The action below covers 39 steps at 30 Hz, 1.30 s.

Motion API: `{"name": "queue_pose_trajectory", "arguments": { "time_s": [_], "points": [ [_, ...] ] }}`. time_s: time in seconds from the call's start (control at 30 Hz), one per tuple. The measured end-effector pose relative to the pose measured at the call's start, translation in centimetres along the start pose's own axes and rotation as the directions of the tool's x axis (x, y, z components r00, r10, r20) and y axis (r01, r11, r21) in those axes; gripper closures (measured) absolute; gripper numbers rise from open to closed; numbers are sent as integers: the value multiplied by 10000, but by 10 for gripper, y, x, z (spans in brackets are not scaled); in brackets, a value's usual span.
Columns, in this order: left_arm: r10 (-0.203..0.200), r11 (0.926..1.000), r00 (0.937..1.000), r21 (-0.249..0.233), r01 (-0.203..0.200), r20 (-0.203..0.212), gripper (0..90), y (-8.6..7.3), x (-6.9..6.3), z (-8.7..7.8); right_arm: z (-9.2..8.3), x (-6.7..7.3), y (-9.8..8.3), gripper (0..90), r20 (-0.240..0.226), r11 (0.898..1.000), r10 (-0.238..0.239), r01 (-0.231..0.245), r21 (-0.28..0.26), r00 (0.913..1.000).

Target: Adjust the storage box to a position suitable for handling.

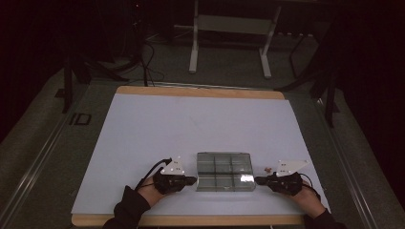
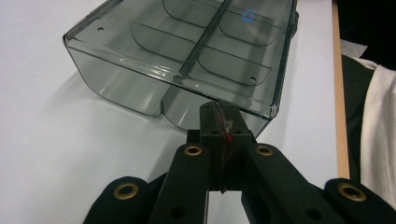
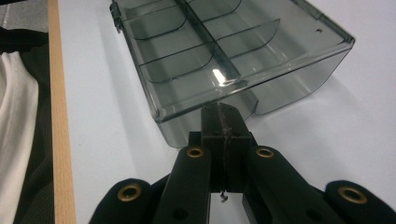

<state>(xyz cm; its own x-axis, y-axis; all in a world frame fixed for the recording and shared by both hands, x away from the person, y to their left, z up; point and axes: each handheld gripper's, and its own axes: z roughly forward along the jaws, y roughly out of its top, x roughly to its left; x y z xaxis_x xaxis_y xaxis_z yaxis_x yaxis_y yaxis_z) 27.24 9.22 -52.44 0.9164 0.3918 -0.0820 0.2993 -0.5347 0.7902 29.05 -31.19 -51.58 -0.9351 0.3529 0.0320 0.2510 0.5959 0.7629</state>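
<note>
A smoky clear plastic box [image 1: 224, 171] with several divided compartments and a closed lid lies near the front of the white table [image 1: 191, 124]. My left gripper [image 1: 193, 180] is at its left end and my right gripper [image 1: 258, 180] at its right end, both pointing inward. In the left gripper view the black jaws [image 2: 218, 109] are pressed together, tip against the box's [image 2: 187, 51] side wall just under the lid rim. The right gripper view shows the same: jaws [image 3: 220, 112] shut with nothing between them, tip at the box [image 3: 224, 51] wall.
A few small brown bits [image 1: 268, 169] lie on the table just behind the right gripper. The table's wooden front edge [image 1: 191, 220] runs close behind both hands. A white metal stand [image 1: 229, 28] is on the floor beyond the table.
</note>
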Motion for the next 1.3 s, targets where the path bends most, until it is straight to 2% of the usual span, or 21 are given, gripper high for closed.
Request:
{"name": "queue_pose_trajectory", "arguments": {
  "time_s": [0.1, 0.33, 0.4, 0.43, 0.5, 0.6, 0.67, 0.7, 0.77, 0.97, 1.03, 1.13, 1.3],
  "points": [
    [-122, 9999, 9999, -60, 122, 100, 900, -1, 1, 0, 0, 1, 2, 900, 20, 9999, -73, 73, 81, 10000],
    [31, 10000, 10000, 45, -31, 37, 900, 1, -1, -1, 0, 0, 2, 900, -24, 10000, -23, 23, 55, 10000],
    [-2, 10000, 9999, -56, 3, 108, 900, 1, -1, -1, -1, 0, 2, 900, -9, 10000, -22, 22, 51, 10000],
    [-63, 9999, 9998, -140, 66, 198, 900, 1, -1, -1, -1, 0, 2, 900, -220, 9999, 64, -67, -156, 9997],
    [25, 10000, 9999, -90, -23, 160, 900, 3, -1, -1, -1, 0, 3, 900, -198, 9998, 11, -15, -177, 9998],
    [-65, 10000, 9999, -53, 66, 129, 896, 5, 1, -1, -1, 1, 6, 900, -20, 10000, -2, 2, -86, 10000],
    [-84, 9999, 10000, -73, 84, -51, 829, 6, 2, -1, -1, 0, 6, 861, 74, 9999, 90, -89, -117, 9999],
    [-185, 9998, 9997, -110, 183, -146, 705, 6, 3, -1, -1, -1, 6, 784, 214, 9998, 148, -145, -155, 9997],
    [-224, 9996, 9993, -170, 219, -292, 644, 7, 3, -2, -2, -1, 7, 719, 385, 9996, 135, -126, -243, 9992],
    [-233, 9984, 9984, -520, 205, -524, 601, 11, 5, -4, -6, -2, 11, 654, 556, 9990, 46, -20, -454, 9984],
    [-250, 9978, 9974, -626, 208, -681, 593, 13, 7, -5, -6, -1, 13, 654, 627, 9989, -81, 110, -463, 9980],
    [-327, 9972, 9972, -698, 279, -680, 584, 14, 8, -7, -7, -1, 15, 645, 633, 9985, -132, 165, -528, 9979],
    [-152, 9970, 9967, -769, 91, -797, 564, 17, 7, -10, -7, -1, 17, 626, 633, 9978, -174, 213, -629, 9978]
  ]
}}
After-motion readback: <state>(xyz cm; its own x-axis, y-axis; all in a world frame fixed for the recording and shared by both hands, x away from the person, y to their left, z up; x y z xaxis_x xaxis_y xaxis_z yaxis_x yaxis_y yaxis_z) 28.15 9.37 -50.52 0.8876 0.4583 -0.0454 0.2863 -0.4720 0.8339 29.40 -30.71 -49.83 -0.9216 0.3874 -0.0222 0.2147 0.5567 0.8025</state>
